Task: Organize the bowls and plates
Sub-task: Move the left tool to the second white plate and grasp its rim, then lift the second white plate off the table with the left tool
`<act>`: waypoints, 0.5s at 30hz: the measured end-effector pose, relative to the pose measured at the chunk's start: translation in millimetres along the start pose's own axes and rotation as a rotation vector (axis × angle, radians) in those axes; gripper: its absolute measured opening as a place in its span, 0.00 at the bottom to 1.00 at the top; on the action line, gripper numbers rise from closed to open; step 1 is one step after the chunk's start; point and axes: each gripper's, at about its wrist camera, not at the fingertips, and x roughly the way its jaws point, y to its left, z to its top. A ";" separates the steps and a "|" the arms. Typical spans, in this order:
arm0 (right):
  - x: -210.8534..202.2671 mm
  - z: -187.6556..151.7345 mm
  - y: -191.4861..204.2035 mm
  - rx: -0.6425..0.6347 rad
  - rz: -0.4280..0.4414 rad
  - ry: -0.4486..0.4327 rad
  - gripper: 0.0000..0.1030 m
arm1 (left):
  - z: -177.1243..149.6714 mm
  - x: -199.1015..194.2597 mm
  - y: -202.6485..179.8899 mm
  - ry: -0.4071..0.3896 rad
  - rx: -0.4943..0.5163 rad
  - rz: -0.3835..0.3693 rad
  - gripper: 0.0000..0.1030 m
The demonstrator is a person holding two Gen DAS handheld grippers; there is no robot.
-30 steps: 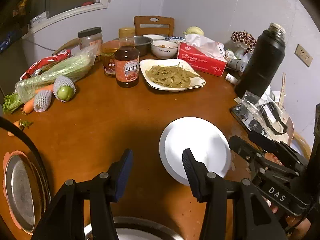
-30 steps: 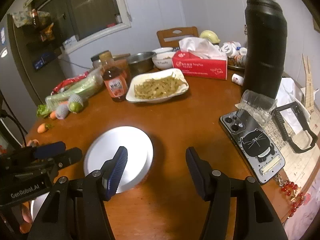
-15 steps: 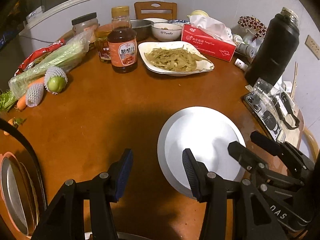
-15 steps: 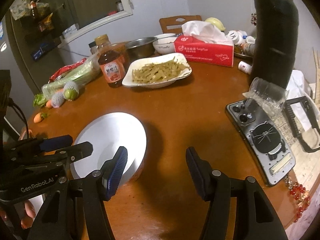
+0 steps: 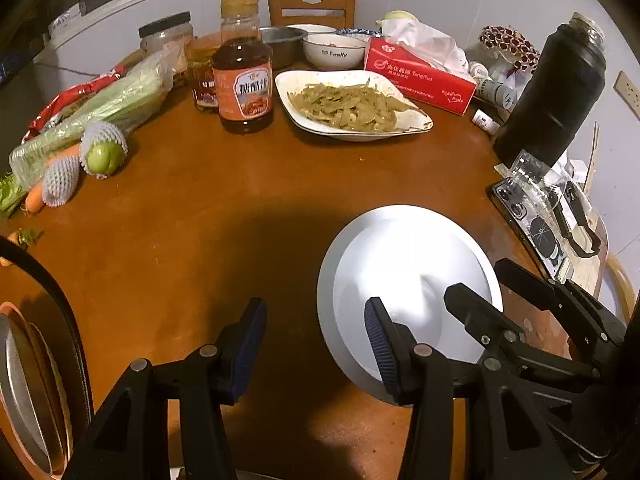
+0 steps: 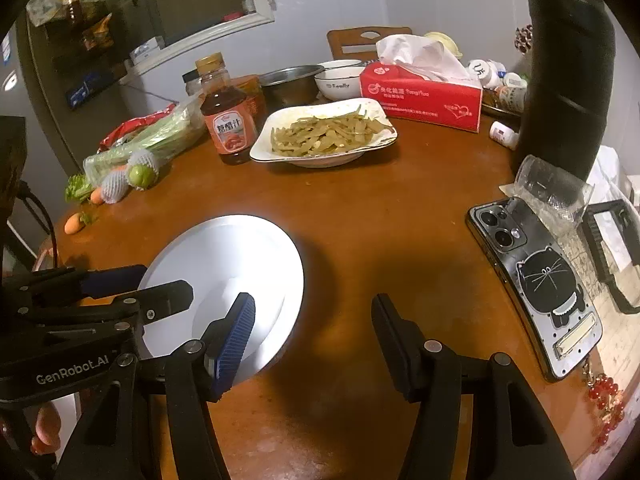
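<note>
Both matte black plastic grippers carry ribbed blue pads and silver screws. White "GenRobot.AI" lettering marks the left gripper's body at eight o'clock in the right wrist view.

Dim warm room light, corners black from fisheye vignette. White plate blows out, brightest thing in both views. Broad soft shadows on the tabletop under both tongs. Edges bend hard; the flask bows. Focus sharp, no motion blur.
</note>
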 end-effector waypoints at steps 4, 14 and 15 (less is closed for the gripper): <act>0.7 -0.2 1.1 -0.004 0.012 -0.001 0.57 | -1.0 2.3 0.4 0.009 -0.002 -0.009 0.48; -1.1 -1.1 13.8 -0.047 0.036 -0.008 0.31 | -7.4 9.0 -9.5 0.051 0.032 -0.065 0.23; -1.1 -1.3 16.0 -0.053 0.041 -0.007 0.30 | -7.7 8.3 -10.2 0.050 0.034 -0.069 0.22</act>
